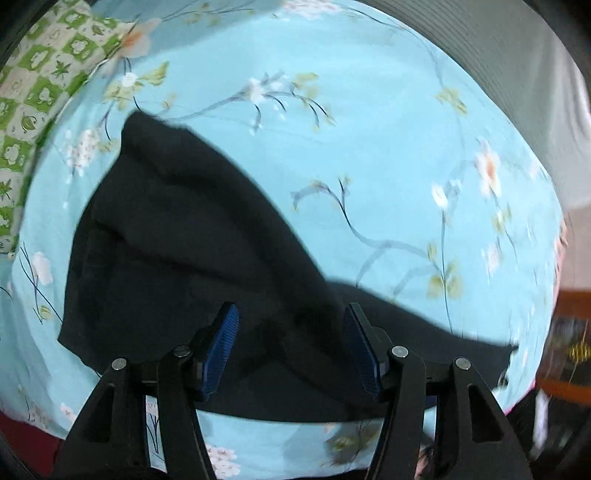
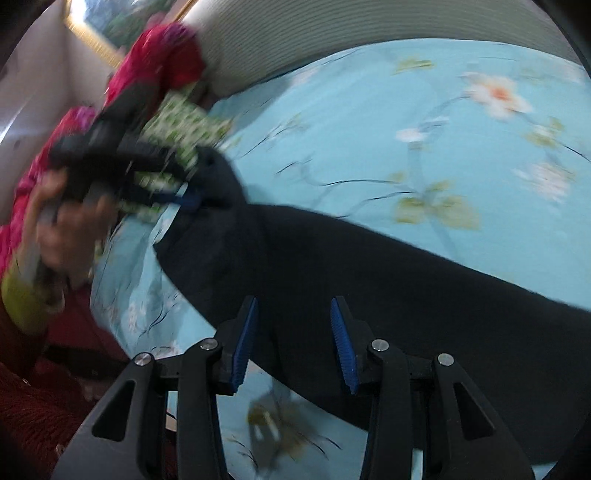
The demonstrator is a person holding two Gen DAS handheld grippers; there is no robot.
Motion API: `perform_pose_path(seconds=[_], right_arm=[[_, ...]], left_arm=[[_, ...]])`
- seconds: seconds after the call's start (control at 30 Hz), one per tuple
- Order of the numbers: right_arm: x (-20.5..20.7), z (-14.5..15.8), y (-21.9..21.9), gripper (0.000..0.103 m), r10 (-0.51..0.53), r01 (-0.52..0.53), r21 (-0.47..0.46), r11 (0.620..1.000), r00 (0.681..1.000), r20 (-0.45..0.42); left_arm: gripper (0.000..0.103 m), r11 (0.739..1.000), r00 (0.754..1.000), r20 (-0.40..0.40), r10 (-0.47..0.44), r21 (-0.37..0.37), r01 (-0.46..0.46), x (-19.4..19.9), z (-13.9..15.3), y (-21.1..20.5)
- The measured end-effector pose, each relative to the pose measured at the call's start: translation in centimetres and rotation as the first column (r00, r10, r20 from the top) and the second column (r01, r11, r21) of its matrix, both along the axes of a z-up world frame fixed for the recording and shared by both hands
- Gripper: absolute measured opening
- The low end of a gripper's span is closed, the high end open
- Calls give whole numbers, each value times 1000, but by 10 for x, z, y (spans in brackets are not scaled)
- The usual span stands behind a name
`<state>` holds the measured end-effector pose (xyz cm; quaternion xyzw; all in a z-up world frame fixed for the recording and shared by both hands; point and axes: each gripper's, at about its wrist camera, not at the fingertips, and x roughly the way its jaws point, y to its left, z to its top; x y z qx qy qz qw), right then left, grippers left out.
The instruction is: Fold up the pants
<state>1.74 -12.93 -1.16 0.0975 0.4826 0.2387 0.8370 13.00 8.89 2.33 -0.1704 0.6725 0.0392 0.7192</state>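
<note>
Black pants [image 1: 184, 240] lie spread and creased on a light-blue flowered bedsheet [image 1: 369, 147]. My left gripper [image 1: 291, 308] points down over their near part. It is open, with blue pads [image 1: 221, 343] apart and no cloth pinched between them. In the right wrist view the pants [image 2: 369, 277] run from upper left to lower right. My right gripper [image 2: 293, 301] hovers open above their middle, holding nothing. The left gripper [image 2: 188, 197] shows blurred at the pants' far end, held by a person's hand [image 2: 70, 229].
A green-and-white patterned cloth [image 1: 33, 92] lies at the sheet's left edge, also visible as a cloth [image 2: 177, 125] behind the left tool. Red-pink fabric [image 2: 159, 55] and a grey ribbed surface [image 2: 332, 33] border the bed. A dark red sleeve [image 2: 29, 406] is at lower left.
</note>
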Motion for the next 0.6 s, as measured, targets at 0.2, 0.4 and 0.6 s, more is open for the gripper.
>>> perform_pose_path(seconds=[0.2, 0.4, 0.6], right_arm=[[26, -20, 44, 45, 120, -121, -33, 992, 992, -24], [36, -33, 62, 28, 170, -173, -68, 983, 984, -43], [29, -16, 67, 7, 200, -198, -93, 976, 980, 19]], left_arm=[[60, 992, 995, -89, 39, 119, -28, 27, -21, -15], [10, 993, 996, -82, 40, 111, -31, 16, -33, -19], [4, 999, 984, 174, 48, -8, -47, -48, 3, 15]])
